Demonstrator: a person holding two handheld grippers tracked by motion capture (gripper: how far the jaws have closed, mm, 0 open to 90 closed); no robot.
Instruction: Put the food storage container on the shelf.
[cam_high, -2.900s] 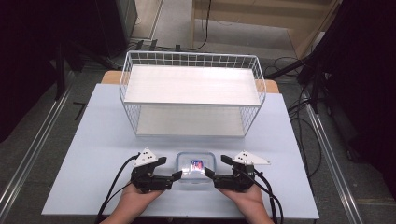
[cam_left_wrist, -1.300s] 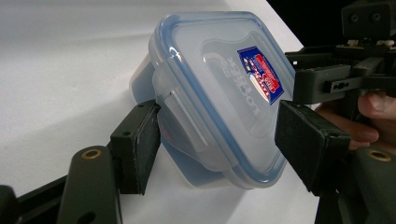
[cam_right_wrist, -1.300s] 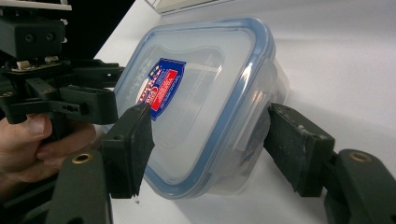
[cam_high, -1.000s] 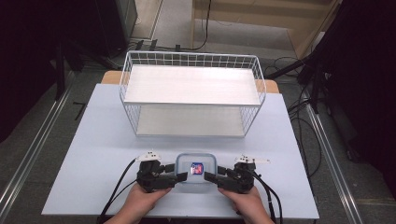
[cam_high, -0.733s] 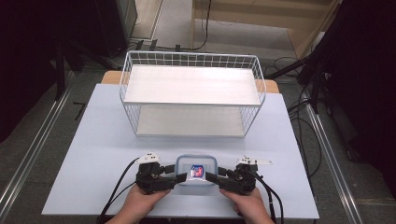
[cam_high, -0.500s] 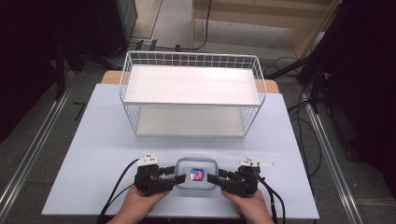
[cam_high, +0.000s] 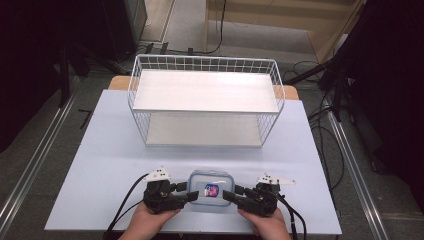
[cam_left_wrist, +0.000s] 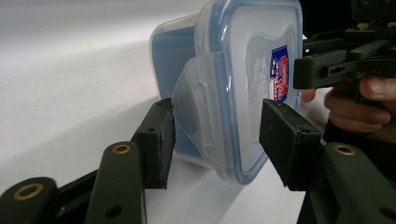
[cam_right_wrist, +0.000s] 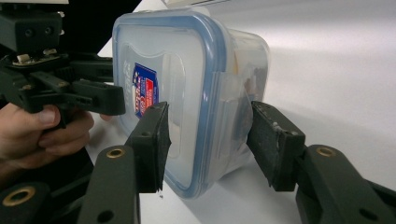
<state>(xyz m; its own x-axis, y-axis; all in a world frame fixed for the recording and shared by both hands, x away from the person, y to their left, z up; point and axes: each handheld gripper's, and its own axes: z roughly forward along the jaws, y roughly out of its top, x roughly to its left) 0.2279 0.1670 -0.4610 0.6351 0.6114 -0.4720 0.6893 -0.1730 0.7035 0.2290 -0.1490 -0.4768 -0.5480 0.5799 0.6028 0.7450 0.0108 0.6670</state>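
A clear food container with a blue-rimmed lid and a red and blue label sits near the table's front edge, between both grippers. My left gripper holds its left end. In the left gripper view, one pad lies against the base by the side latch and the other against the lid of the container. My right gripper holds the right end. Its pads pinch lid and base of the container. Both sets of jaws have just been closing.
A white wire basket shelf with two white boards stands at the back of the pale blue table. Open tabletop lies between it and the container. Cables trail over the floor at the right. A hand grips each gripper at the front edge.
Both grippers closed in from the sides onto the container's ends and narrowed their jaws on it. The container has shifted slightly toward the front edge.
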